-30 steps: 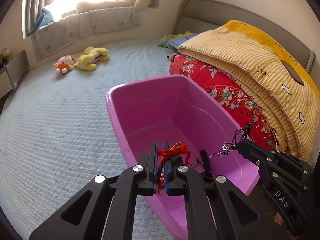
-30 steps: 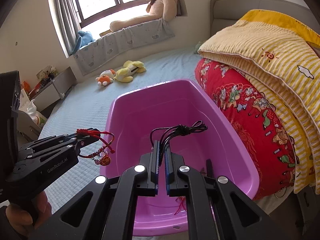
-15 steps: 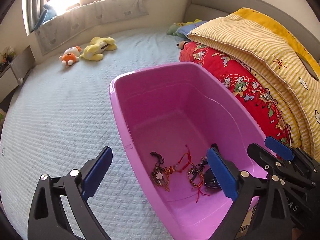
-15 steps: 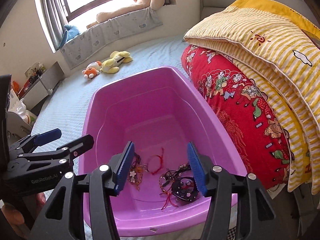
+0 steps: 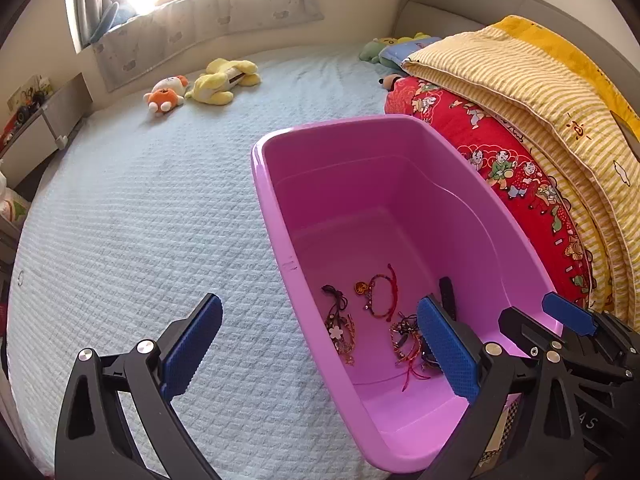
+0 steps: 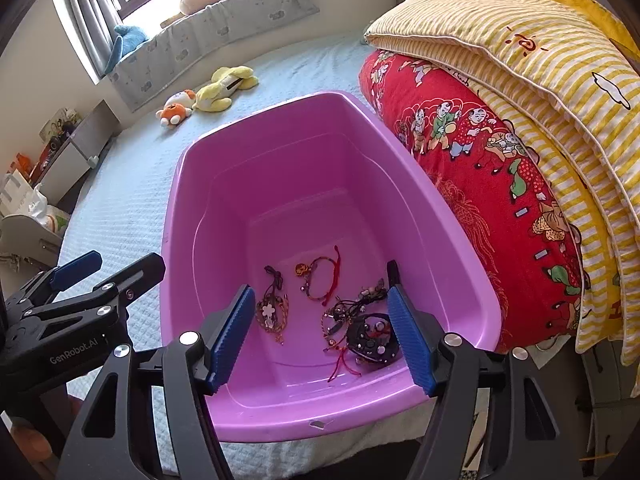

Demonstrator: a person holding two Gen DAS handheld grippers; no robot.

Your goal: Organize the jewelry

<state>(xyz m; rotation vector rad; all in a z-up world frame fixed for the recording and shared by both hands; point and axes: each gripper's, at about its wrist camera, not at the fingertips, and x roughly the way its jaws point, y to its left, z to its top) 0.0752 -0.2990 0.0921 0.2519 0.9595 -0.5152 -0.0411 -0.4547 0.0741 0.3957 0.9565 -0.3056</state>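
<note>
Both hand-held grippers, left (image 5: pixel 320 344) and right (image 6: pixel 322 336), gape empty above the pink tub's (image 6: pixel 280 428) near rim, the right just widening.

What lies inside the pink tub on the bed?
On the pink tub's floor lie a red cord bracelet, a flower-charm bracelet and a dark tangle of cords. The right gripper's fingers cover part of it.

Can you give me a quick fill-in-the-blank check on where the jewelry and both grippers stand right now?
1. The bracelets lie inside the ____ tub.
2. The red cord bracelet lies ____ of both grippers.
3. The left gripper and right gripper both have their jaws ____.
4. The tub sits beside a folded ____ quilt with cartoon figures.

Missing words: pink; free; open; red
</note>
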